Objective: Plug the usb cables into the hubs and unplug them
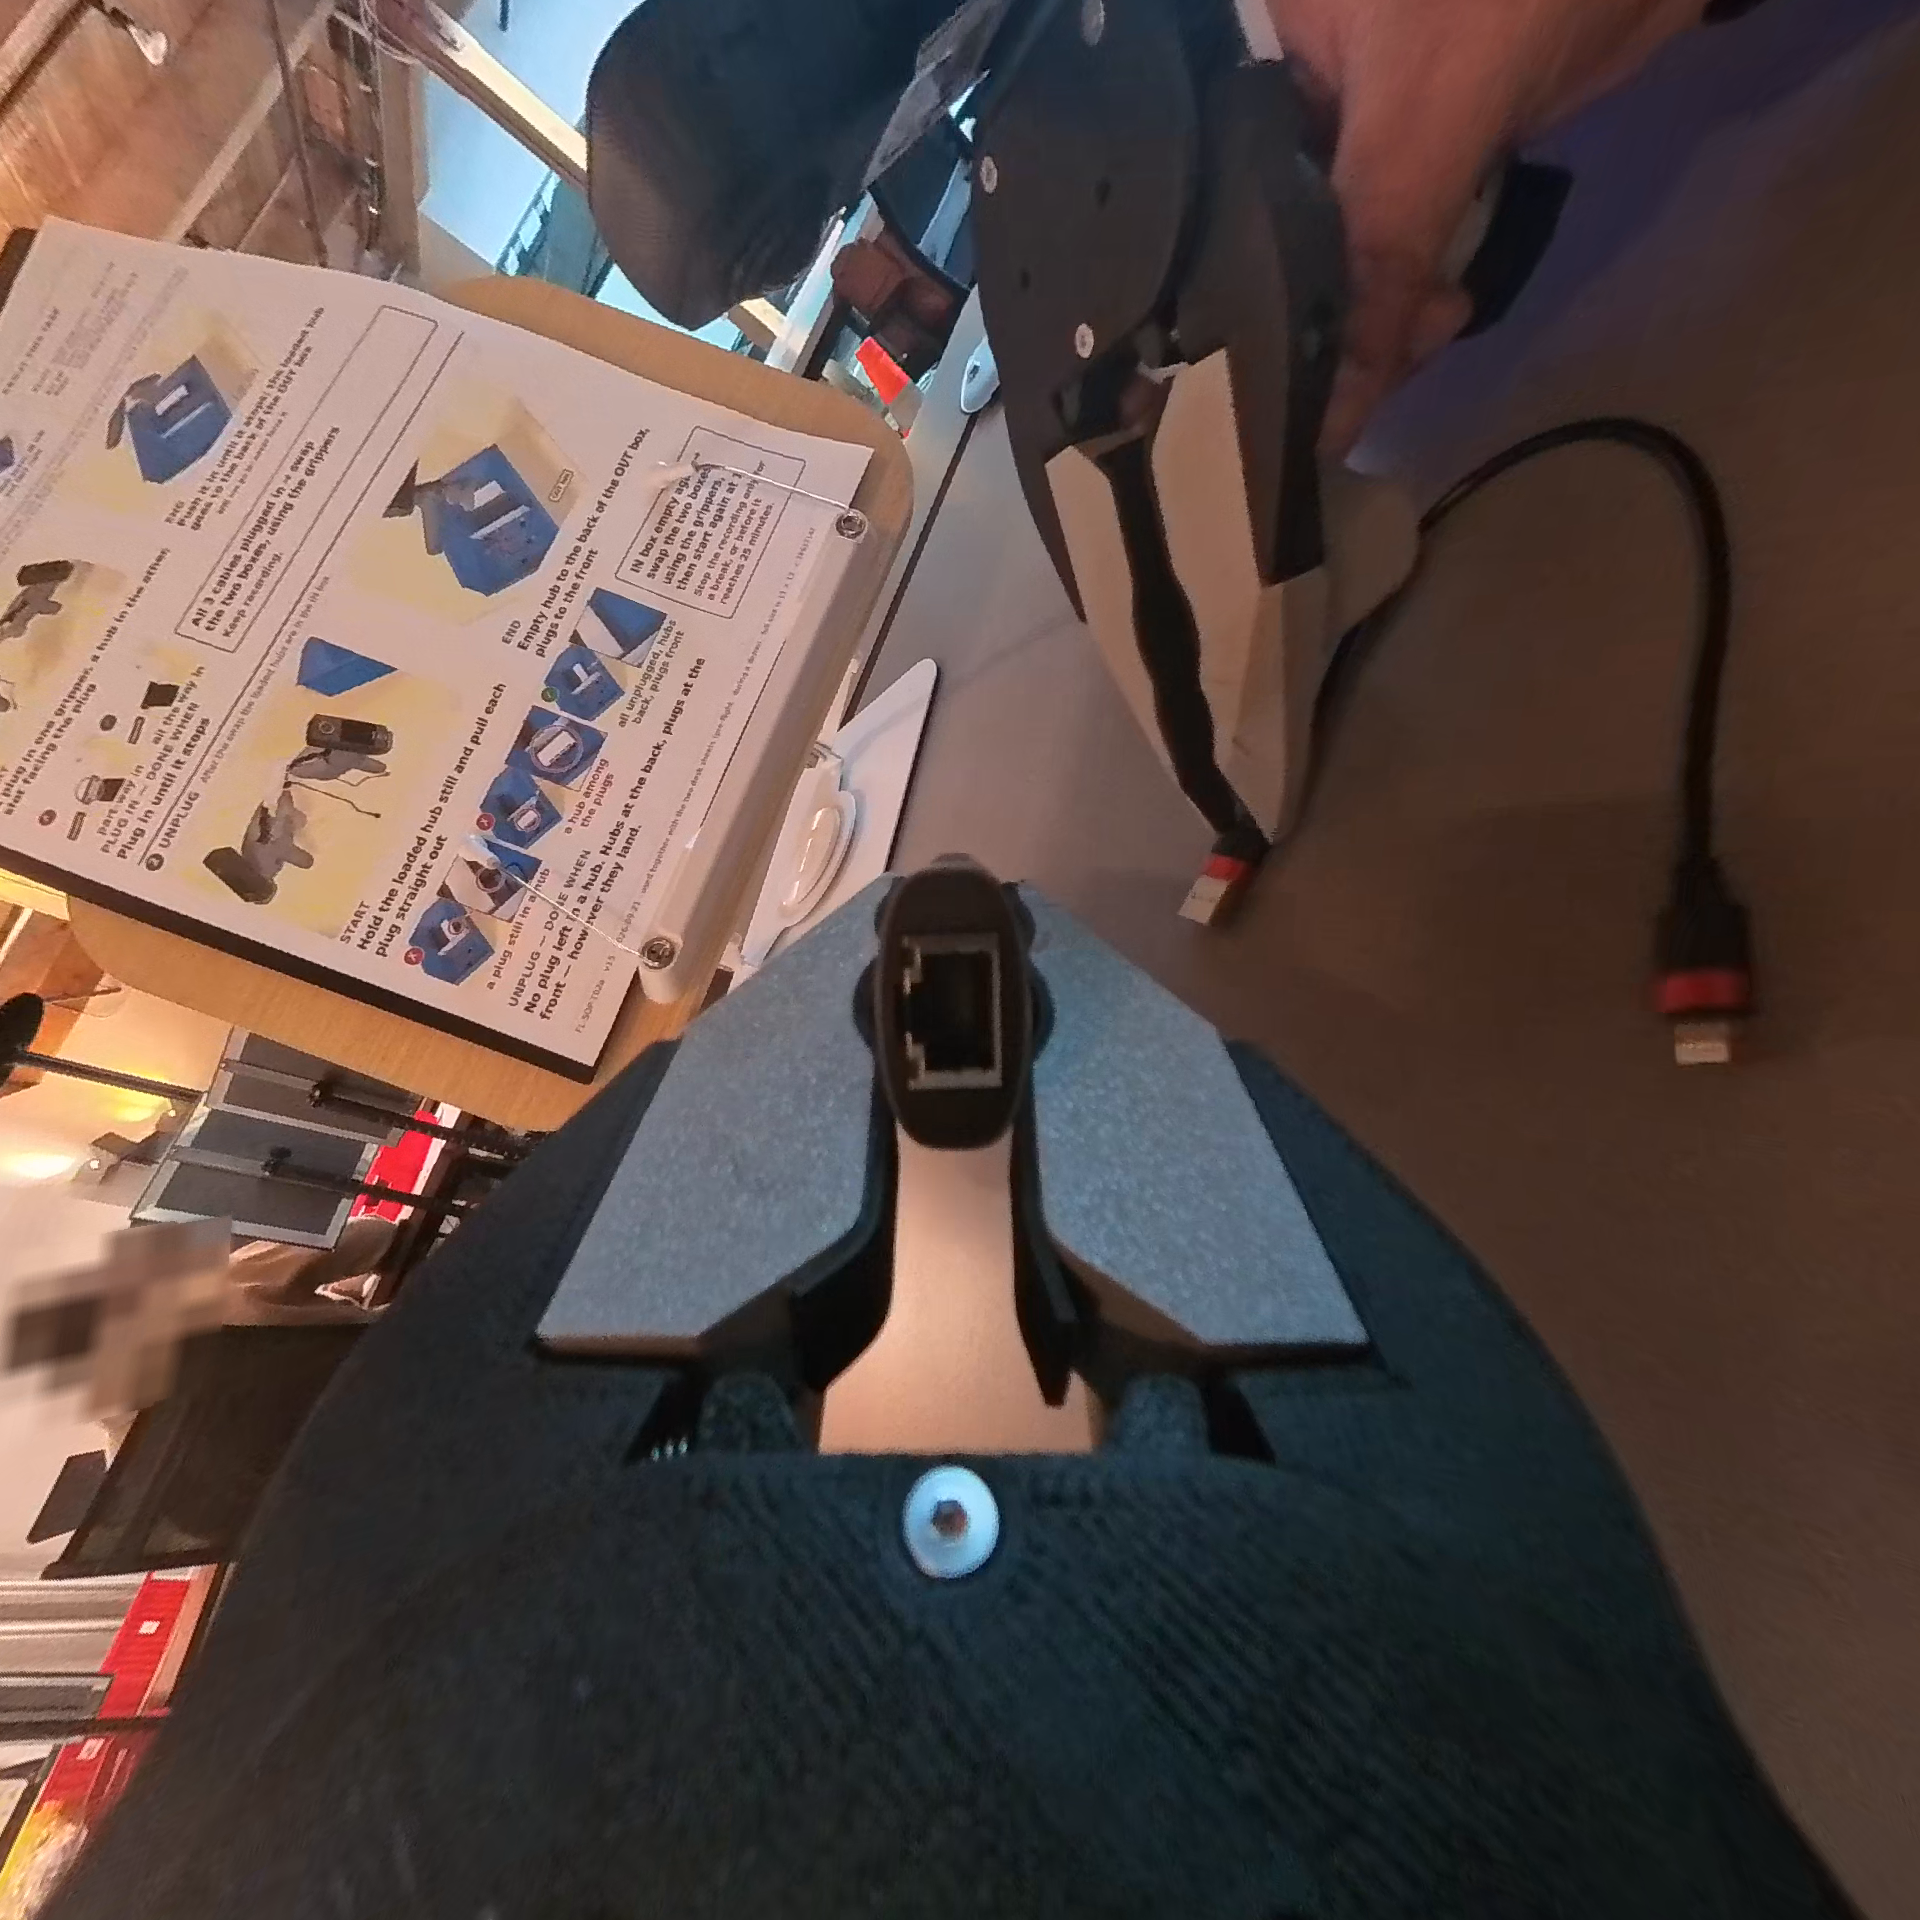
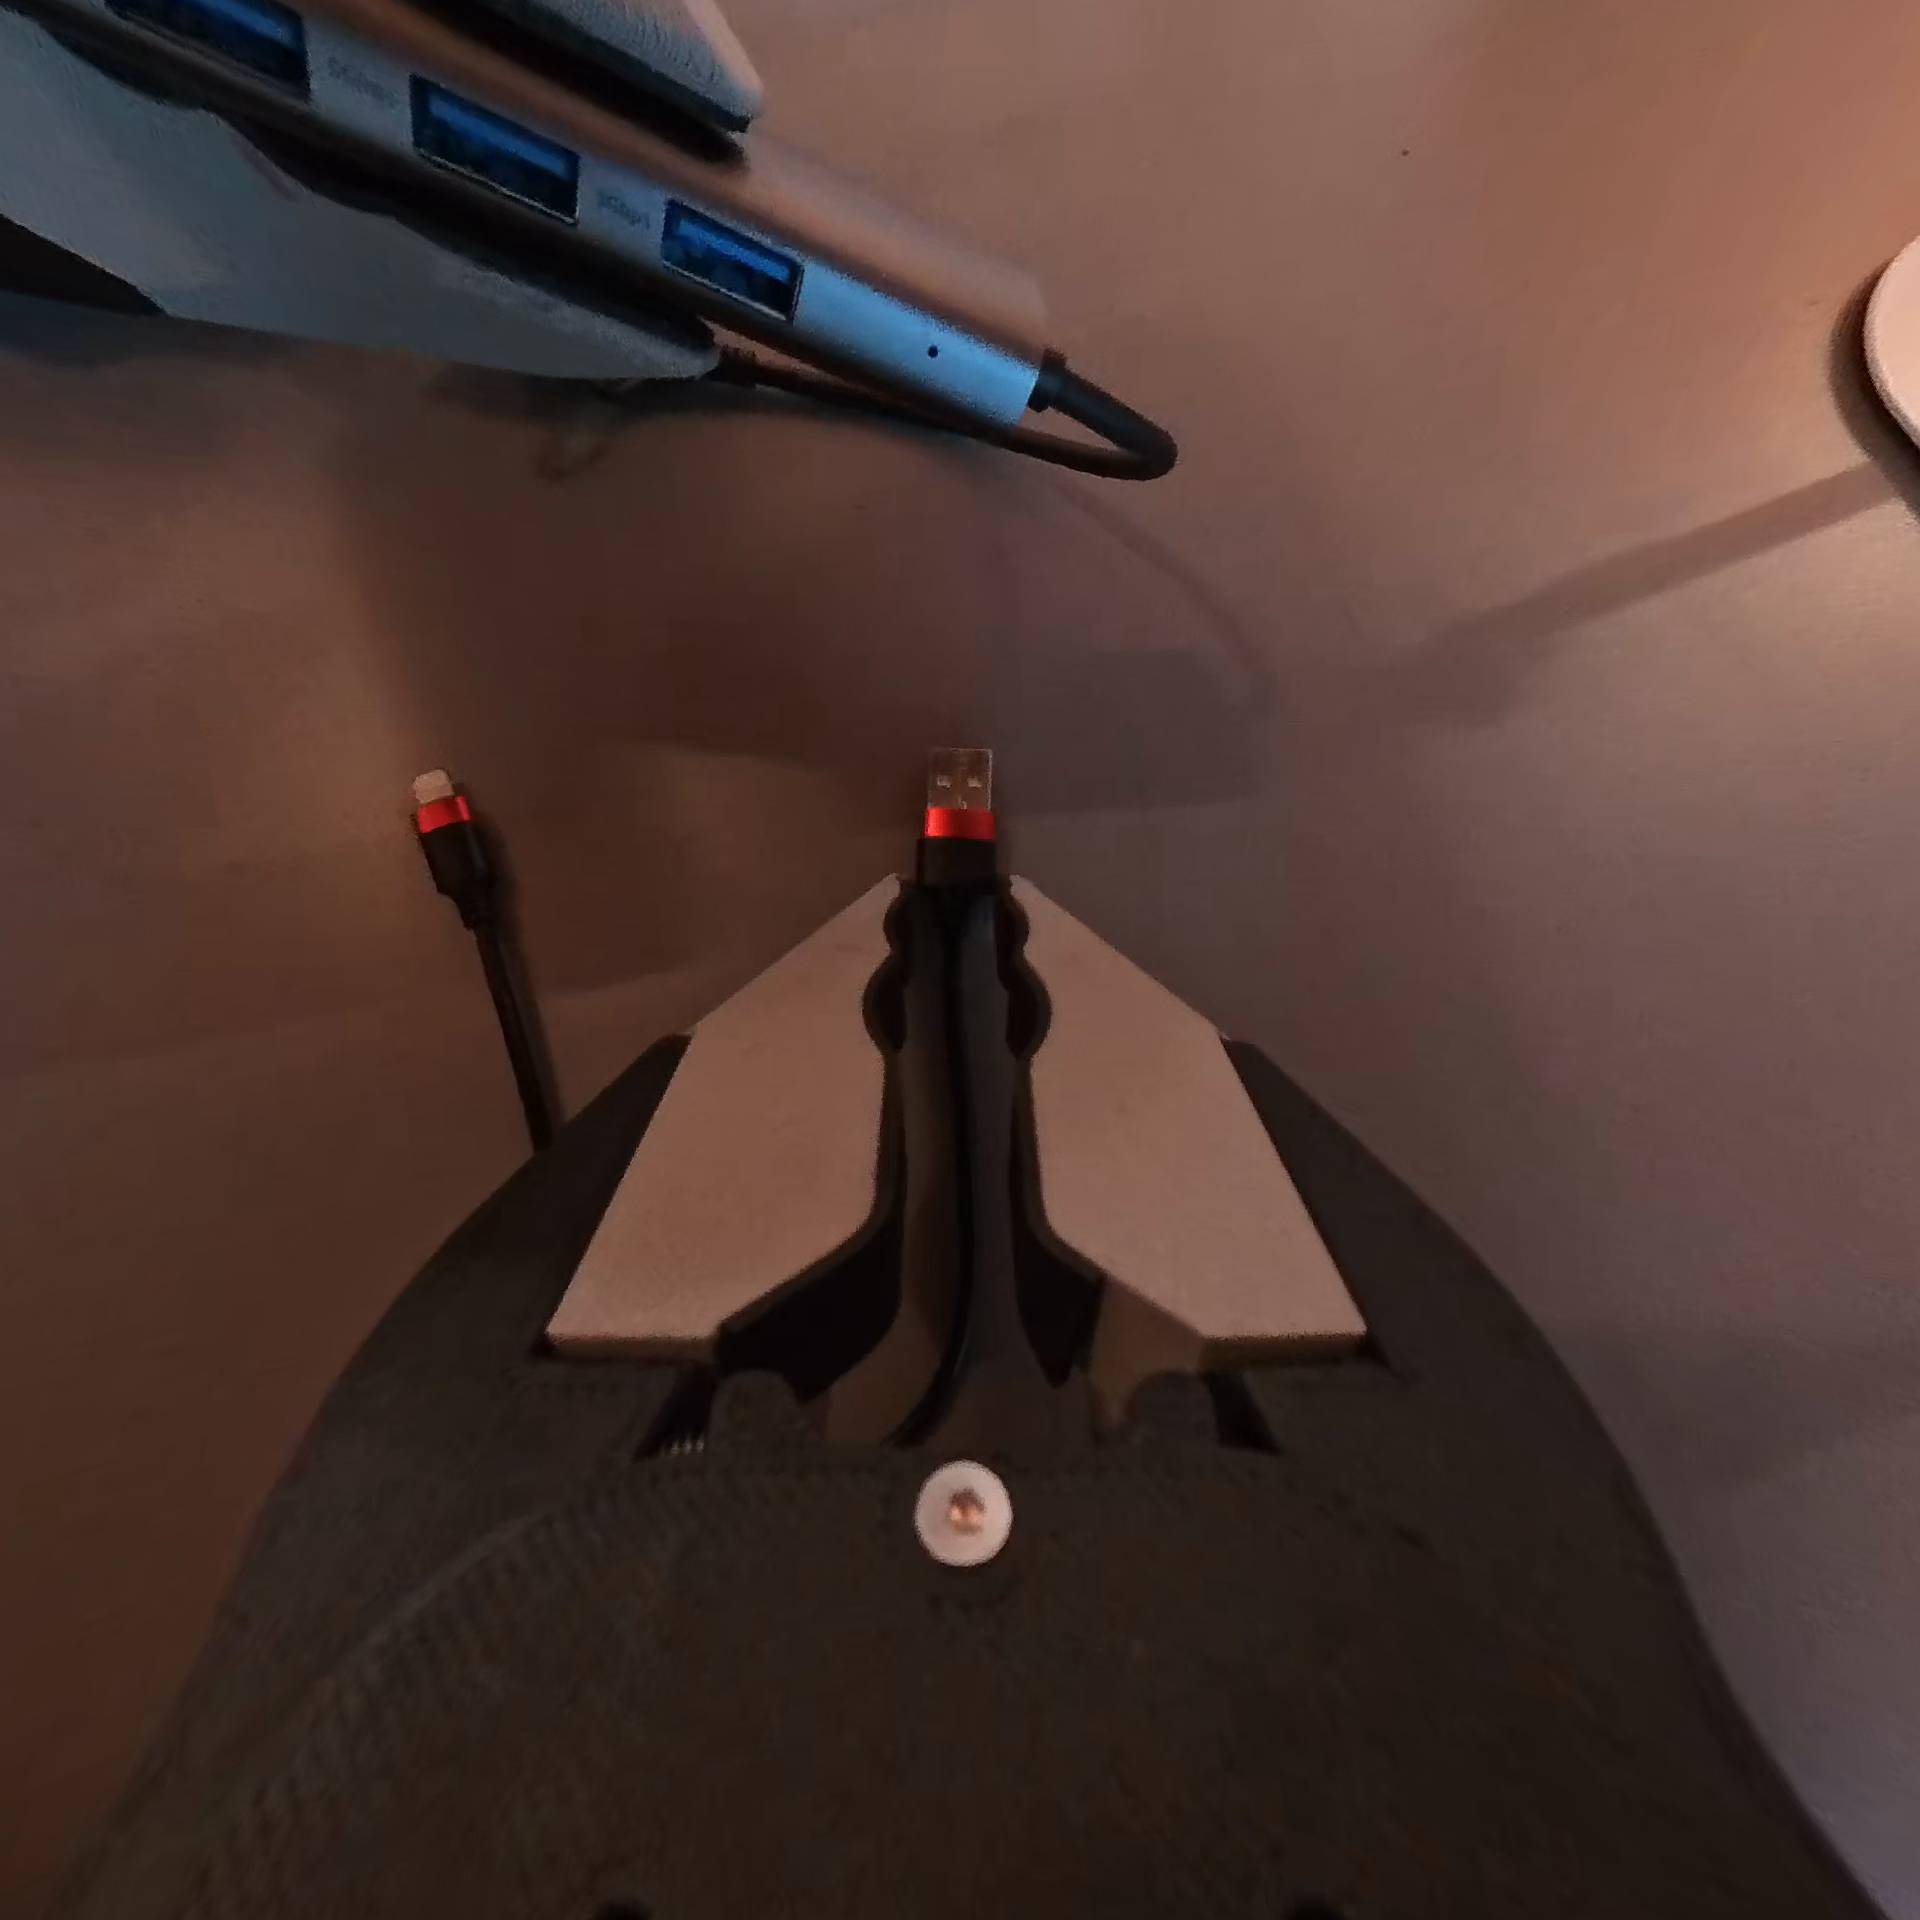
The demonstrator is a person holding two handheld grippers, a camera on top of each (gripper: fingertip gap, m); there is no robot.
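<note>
My left gripper is shut on a grey hub, seen end-on with its square network socket facing the camera. In the right wrist view the hub reaches in from the upper left, with blue USB ports along its side and a short black lead. My right gripper is shut on a black USB cable's plug with a red band, pointing forward and clear of the hub. It also shows in the left wrist view, under a person's hand. The cable's other end lies on the table.
A printed instruction sheet on a wooden board stands at the left. A black mesh office chair is behind it. A white rounded stand sits past the hub. A white round object is at the right edge of the grey table. The left gripper's tips are roughly 10 cm from the right gripper's. The right tips stand about 20 cm off the white round object.
</note>
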